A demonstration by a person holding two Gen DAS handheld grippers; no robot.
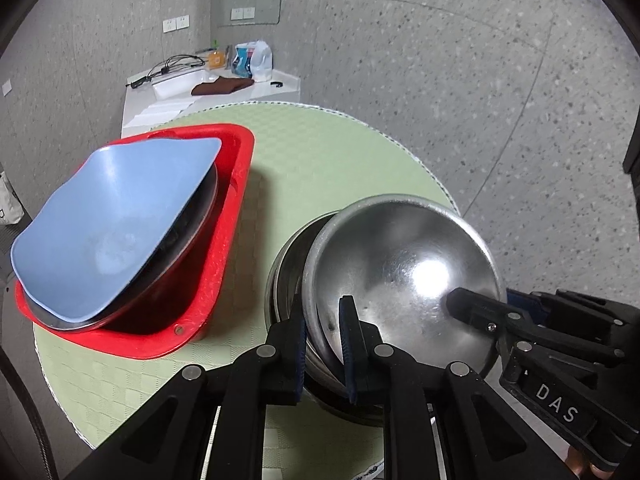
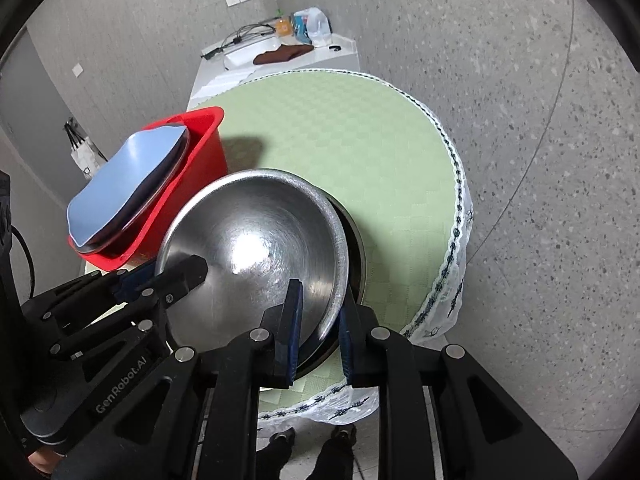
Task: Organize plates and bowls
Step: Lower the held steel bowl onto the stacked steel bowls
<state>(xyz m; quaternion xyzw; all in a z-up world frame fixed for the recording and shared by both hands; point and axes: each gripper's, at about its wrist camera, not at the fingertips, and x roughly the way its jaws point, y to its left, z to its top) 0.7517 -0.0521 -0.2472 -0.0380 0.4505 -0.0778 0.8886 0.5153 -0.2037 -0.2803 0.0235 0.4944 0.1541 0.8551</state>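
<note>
— Steel, thin and polished: in the left wrist view the round shiny steel bowl (image 1: 400, 276) fills the lower right of the frame, tilted over a stack of dark steel bowls (image 1: 286, 280) on the pale green checked round table (image 1: 320, 160). The left gripper (image 1: 323, 344) has its blue-padded fingers closed to a narrow gap on the bowl's near rim; the right gripper (image 1: 468, 304) reaches in from the lower right, one finger lying inside the bowl.

— And from the right wrist view?

— The same bowl sits at centre. The right gripper (image 2: 318, 332) pinches its rim at lower centre, while the left gripper (image 2: 188, 272) enters from the left. At upper left the red plastic rectangular tub (image 2: 208, 152) holds a pale blue squarish plate (image 2: 124, 184) leaning on a steel dish.

— How would it handle?

— Probably light and stiff, but slick; the rolled rim looks the surest hold, and a two-sided pinch should stop it swivelling.
</note>
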